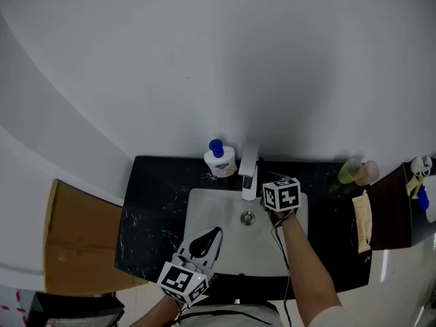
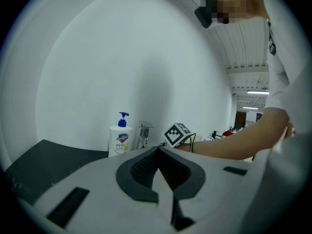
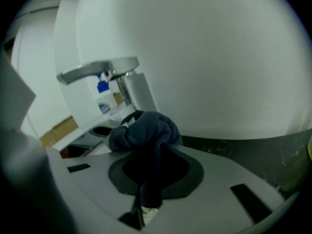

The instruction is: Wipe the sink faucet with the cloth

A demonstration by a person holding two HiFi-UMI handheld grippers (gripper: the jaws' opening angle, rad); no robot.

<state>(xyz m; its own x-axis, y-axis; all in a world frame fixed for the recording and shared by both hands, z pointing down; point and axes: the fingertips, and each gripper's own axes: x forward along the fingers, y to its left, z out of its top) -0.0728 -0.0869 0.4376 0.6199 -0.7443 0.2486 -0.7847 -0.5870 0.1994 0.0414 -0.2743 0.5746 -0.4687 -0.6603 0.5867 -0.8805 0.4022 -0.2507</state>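
Between the jaws of the right gripper (image 3: 153, 155) we see the dark blue cloth (image 3: 146, 130) clamped, its bunched head sticking out past the tips and held just beside the faucet (image 3: 97, 70), low on its right side; whether the cloth touches the metal we cannot tell. The left gripper (image 2: 158, 152) has its jaws together with nothing in them and hangs over the front of the sink (image 1: 204, 206), well apart from the faucet. We judge the task to be somewhere in its early or middle part: the cloth is in hand and up at the faucet, but no view shows which surfaces are already wiped, so we count the upper arm, the front and the far side as left to do. As for room, the wall rises close behind the faucet, the soap bottle (image 1: 220, 159) stands just beside it on the left, and the faucet's upper arm overhangs the cloth, so strokes behind and to the left look tight; the open basin in front and the black counter (image 1: 150, 210) around it give us freer room to swing
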